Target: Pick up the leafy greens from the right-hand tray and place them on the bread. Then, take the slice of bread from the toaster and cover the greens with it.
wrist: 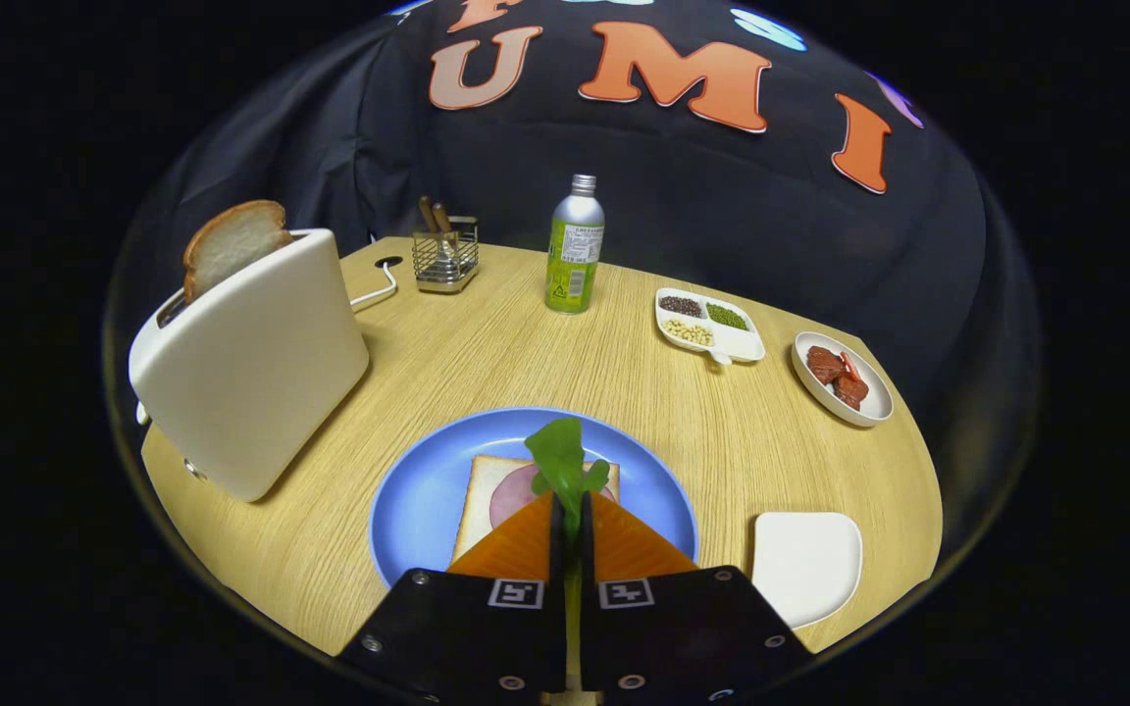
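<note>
Greens (561, 461) pinched in gripper (566, 510) over bread (483, 490)

greens (559, 461) upright, pinched above ham-topped bread (487, 490) | second slice (231, 245) upright in toaster (251, 363)

Even, fairly bright light falls from above onto my table (487, 353), and the wood shows no harsh glare. The toaster (251, 363) throws only a soft shadow at its base, and the bottle (575, 245) carries a mild sheen on its metal shoulder. The cloth wall behind stays dark. My lens bends everything hard: the table edge curves like a bowl, and detail smears toward the rim. The blue plate (428, 490) is sharp.

My claw (566, 510) is clamped on the greens (560, 461).
</note>
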A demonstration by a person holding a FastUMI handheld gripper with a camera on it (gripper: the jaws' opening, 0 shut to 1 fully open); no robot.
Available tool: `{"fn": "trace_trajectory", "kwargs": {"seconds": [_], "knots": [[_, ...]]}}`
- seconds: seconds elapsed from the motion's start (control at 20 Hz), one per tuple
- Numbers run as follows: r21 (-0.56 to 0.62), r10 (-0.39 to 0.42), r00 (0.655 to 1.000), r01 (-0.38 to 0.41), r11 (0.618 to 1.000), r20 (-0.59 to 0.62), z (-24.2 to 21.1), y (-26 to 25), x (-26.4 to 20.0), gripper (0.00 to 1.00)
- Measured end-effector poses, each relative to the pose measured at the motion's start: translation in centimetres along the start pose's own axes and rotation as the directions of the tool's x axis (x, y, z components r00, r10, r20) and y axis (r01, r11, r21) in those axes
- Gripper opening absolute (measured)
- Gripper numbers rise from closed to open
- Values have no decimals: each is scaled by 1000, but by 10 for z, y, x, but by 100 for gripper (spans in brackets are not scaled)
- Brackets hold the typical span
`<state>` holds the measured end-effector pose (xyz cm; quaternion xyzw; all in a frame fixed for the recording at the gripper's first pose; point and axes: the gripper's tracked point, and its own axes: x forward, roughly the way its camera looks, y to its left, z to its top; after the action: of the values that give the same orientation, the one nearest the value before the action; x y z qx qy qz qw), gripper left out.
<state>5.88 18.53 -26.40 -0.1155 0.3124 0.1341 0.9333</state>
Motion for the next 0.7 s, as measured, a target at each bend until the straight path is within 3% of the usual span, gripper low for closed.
{"fn": "trace_trajectory", "kwargs": {"seconds": [0.2,0.35,0.5,0.7], "knots": [[-24,11,1000,-11,1000,7,2,9,10,14],[-5,-6,1000,5,1000,-10,-1,7,16,30],[21,-14,1000,14,1000,-8,2,4,13,39],[60,-39,999,38,997,3,7,-4,9,69]]}}
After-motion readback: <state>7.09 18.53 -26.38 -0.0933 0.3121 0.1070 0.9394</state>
